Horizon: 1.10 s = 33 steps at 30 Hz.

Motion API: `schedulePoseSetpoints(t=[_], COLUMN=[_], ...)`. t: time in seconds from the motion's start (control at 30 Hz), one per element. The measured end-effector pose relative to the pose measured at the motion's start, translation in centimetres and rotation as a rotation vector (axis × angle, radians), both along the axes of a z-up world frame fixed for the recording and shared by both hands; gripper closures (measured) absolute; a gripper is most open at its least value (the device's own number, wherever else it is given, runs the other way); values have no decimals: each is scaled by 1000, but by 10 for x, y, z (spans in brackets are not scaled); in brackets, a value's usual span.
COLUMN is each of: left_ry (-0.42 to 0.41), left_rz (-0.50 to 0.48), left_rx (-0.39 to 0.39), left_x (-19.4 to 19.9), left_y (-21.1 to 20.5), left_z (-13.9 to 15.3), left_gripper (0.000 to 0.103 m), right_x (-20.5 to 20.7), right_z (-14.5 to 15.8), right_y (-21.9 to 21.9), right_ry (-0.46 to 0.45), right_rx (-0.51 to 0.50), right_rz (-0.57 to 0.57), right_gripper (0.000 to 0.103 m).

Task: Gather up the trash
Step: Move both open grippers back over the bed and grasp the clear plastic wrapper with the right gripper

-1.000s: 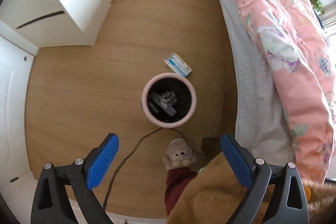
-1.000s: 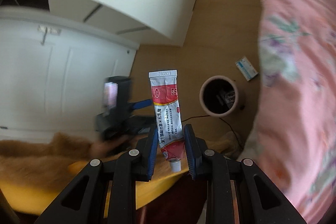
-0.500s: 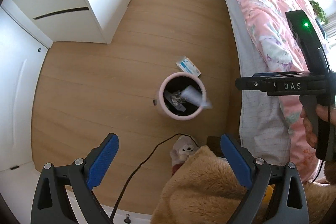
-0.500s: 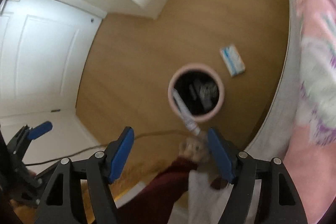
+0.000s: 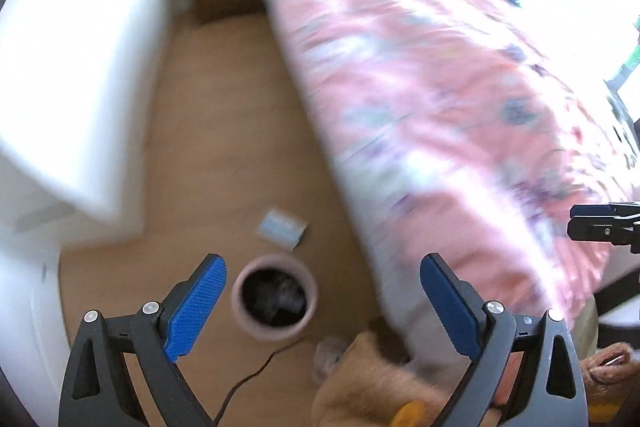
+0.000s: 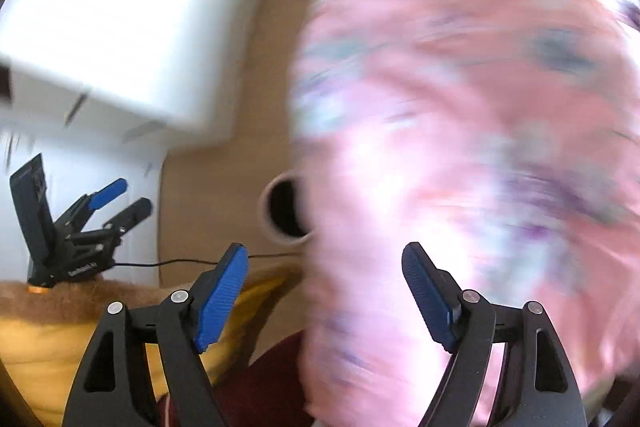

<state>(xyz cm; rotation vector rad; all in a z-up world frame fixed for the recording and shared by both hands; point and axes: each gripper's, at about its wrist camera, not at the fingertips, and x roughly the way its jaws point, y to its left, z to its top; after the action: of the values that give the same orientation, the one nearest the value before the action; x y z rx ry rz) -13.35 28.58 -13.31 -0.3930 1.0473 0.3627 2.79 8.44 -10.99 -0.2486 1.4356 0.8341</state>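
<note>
Trash bin (image 5: 275, 301), pink, stood on the wood floor (image 5: 224, 131) beside the bed (image 5: 420, 75); dark scraps lay inside. A second earlier the right claw (image 6: 324, 301) pinched an ointment tube; it now gaped with nothing in it, so the tube had apparently dropped into the bin. Left claw (image 5: 320, 301) also hung spread wide, holding nothing. Small blue-white box (image 5: 282, 234) lay on the floor just beyond the bin, probably the next pickup. Both views were motion-blurred.

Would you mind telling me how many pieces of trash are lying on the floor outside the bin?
1: a small blue-and-white packet on the wooden floor just beyond the pink bin, toward the bed. Blur and the bedding may hide others.
</note>
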Motion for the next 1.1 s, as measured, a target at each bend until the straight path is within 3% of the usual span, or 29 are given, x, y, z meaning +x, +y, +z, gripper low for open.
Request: schedulePoseSetpoints(t=[0.17, 0.3, 0.4, 0.63, 0.87, 1.1], left_ry=[-112, -173, -165, -83, -12, 38], left_rz=[-175, -217, -220, -223, -145, -107], left_rx=[1, -5, -24, -20, -27, -30], left_x=[108, 163, 189, 207, 207, 206], left_y=[-34, -55, -69, -97, -108, -116], left_z=[41, 59, 61, 43, 29, 20], left_gripper=[5, 5, 5, 5, 5, 5], right_x=[63, 111, 151, 256, 349, 399], right_z=[37, 50, 53, 34, -6, -60], right_y=[-89, -124, -135, -114, -96, -89], right_ry=[-66, -109, -127, -185, -53, 111], right_rx=[53, 93, 110, 83, 71, 61], right_rz=[-269, -373, -396, -320, -385, -522], right_gripper=[25, 24, 24, 24, 24, 24])
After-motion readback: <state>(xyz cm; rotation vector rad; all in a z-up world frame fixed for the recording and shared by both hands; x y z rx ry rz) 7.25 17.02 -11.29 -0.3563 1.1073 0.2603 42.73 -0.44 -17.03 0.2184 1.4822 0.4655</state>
